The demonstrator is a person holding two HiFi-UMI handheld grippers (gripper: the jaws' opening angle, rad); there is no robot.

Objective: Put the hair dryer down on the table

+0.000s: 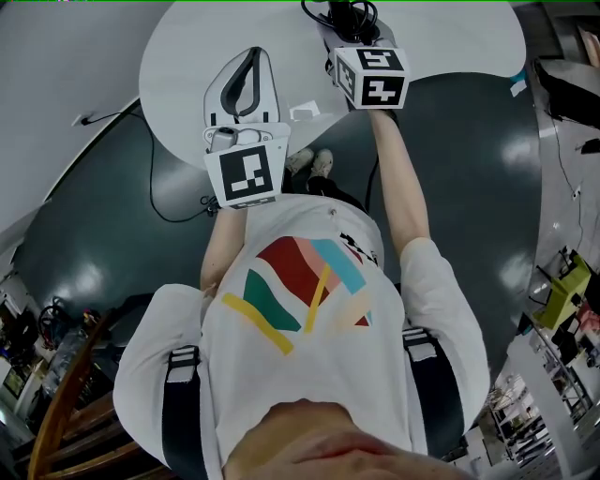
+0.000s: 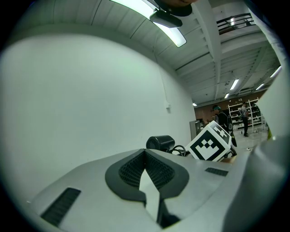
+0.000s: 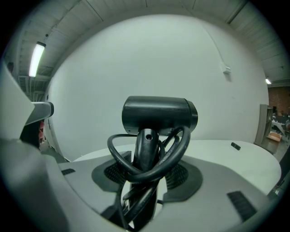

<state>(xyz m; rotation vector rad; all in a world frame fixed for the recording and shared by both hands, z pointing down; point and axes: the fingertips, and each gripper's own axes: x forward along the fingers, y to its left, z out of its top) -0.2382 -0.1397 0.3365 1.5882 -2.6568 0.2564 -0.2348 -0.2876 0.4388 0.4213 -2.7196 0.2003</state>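
The black hair dryer (image 3: 158, 115) stands upright between the jaws of my right gripper (image 3: 147, 167), which is shut on its handle. The cord (image 3: 181, 145) loops around the handle. In the head view the hair dryer (image 1: 347, 17) is over the far part of the round white table (image 1: 187, 56), just beyond the right gripper (image 1: 352, 42); whether it touches the top I cannot tell. My left gripper (image 1: 251, 54) lies low over the table's near edge, shut, with nothing in it. From the left gripper (image 2: 145, 156), the hair dryer (image 2: 159, 142) shows ahead to the right.
A small white object (image 1: 305, 111) lies on the table between the two grippers, and a small dark piece (image 3: 235, 146) sits to the right. A cable (image 1: 155, 178) trails over the dark glossy floor at left. My feet (image 1: 312, 161) stand by the table's edge.
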